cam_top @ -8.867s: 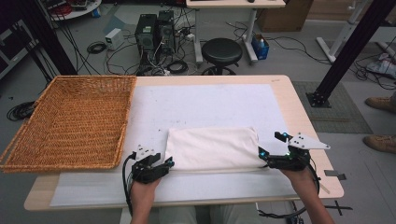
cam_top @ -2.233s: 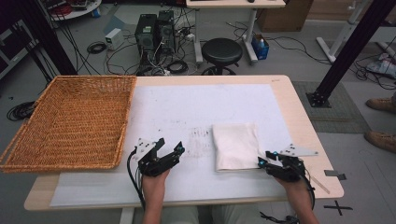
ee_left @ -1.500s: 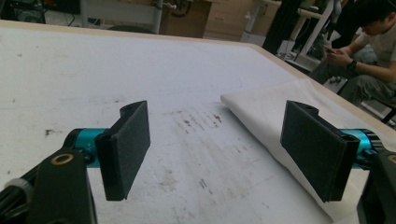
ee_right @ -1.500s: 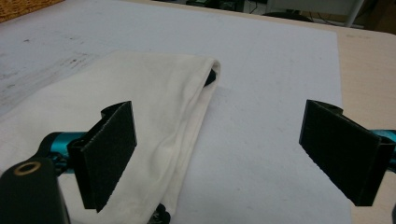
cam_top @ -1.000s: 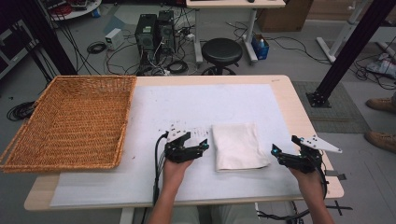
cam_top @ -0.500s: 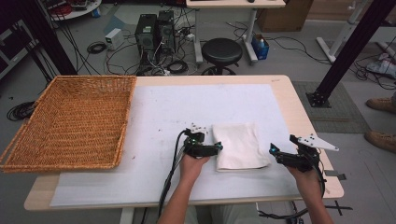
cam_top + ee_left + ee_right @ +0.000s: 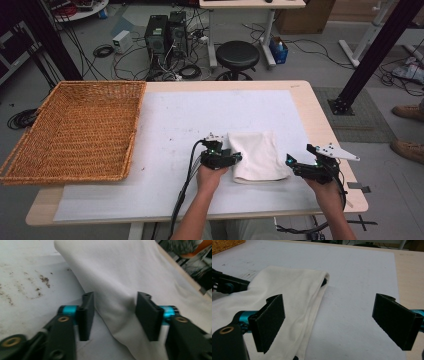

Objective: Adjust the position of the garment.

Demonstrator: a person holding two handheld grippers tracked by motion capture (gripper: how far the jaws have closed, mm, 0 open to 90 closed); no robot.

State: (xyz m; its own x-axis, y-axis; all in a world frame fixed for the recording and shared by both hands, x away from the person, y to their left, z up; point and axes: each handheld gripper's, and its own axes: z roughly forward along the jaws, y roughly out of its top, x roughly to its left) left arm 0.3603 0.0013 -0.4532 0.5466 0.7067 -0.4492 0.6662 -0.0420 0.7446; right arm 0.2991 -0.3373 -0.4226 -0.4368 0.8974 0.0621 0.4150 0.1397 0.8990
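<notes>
Person's forearms enter from the near edge of the table [image 7: 320,100]. Left gripper [image 7: 235,159] sits at the left edge of the folded white cloth [image 7: 257,155]; right gripper [image 7: 290,162] hangs just off the cloth's near right corner, apart from it.

Cloth: folded to a tall rectangle on the white mat [image 7: 175,125], right of centre, toward the near edge. Long axis runs away from the person; left and right edges are the long ones.

Left jaws: about half open and just been closing. In the left gripper view the cloth [image 7: 130,282] has its left edge bunched up as a ridge between the two pads [image 7: 87,312]. The right pad looks to be against the fabric; a sliver of mat shows beside the left pad, so I judge the pinch not yet made.

Right jaws: wide open, holding nothing. In the right gripper view the cloth [image 7: 294,297] lies behind and beside the left pad [image 7: 272,320]; bare mat fills most of the gap between the pads.

Key relation: cloth lies straight ahead of the left jaws, edge-on, already inside them. Left hand is the nearer one, so the grab looks to be its job.

View differences: the high view gives the overall layout but hides the pinch under the gripper body. The left gripper view shows the raised ridge of fabric. The right gripper view shows the layered fold along the cloth's right edge, with the left gripper [image 7: 227,285] beyond it.

Farther left: the wicker basket [image 7: 75,130], overhanging the table's left edge, well apart from the cloth
</notes>
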